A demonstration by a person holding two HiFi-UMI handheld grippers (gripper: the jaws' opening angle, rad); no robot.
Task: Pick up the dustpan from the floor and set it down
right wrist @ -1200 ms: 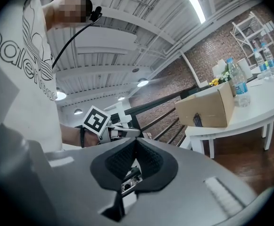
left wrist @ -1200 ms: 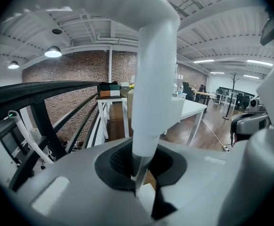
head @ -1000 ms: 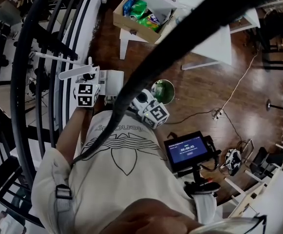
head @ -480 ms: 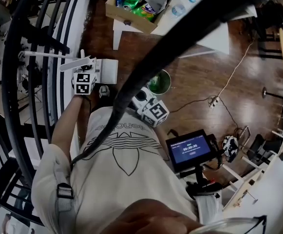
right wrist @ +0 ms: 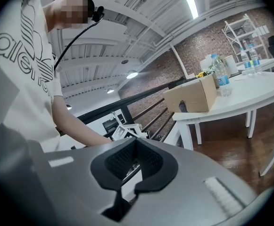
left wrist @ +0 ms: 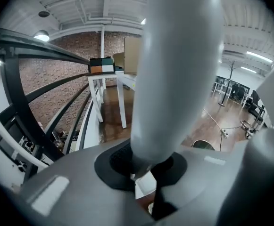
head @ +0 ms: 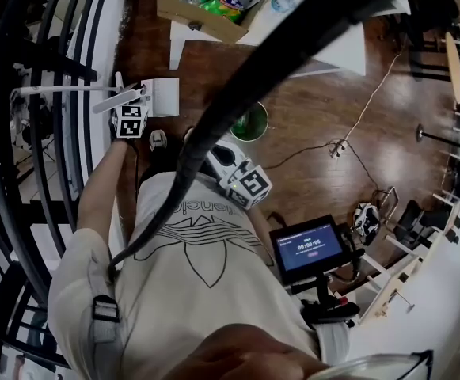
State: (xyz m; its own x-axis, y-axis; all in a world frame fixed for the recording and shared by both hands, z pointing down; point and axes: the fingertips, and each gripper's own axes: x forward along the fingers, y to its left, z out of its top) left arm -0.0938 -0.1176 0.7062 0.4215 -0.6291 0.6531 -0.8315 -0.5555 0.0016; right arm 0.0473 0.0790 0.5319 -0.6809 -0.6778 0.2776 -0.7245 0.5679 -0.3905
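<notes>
Brick wall (left wrist: pixel 63 55), wooden floor (head: pixel 388 180), white table (right wrist: pixel 250 95), black railing (left wrist: pixel 15 95).

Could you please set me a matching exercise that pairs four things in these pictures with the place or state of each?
Things:
1. dustpan
2. cardboard box
3. green bucket
4. right gripper

Places or states:
A. standing on the wooden floor
B. jaws together, nothing between them
C. on the white table
D. handle clamped in the left gripper

Pairs: 1-D, 2-C, 3-A, 4-B.
</notes>
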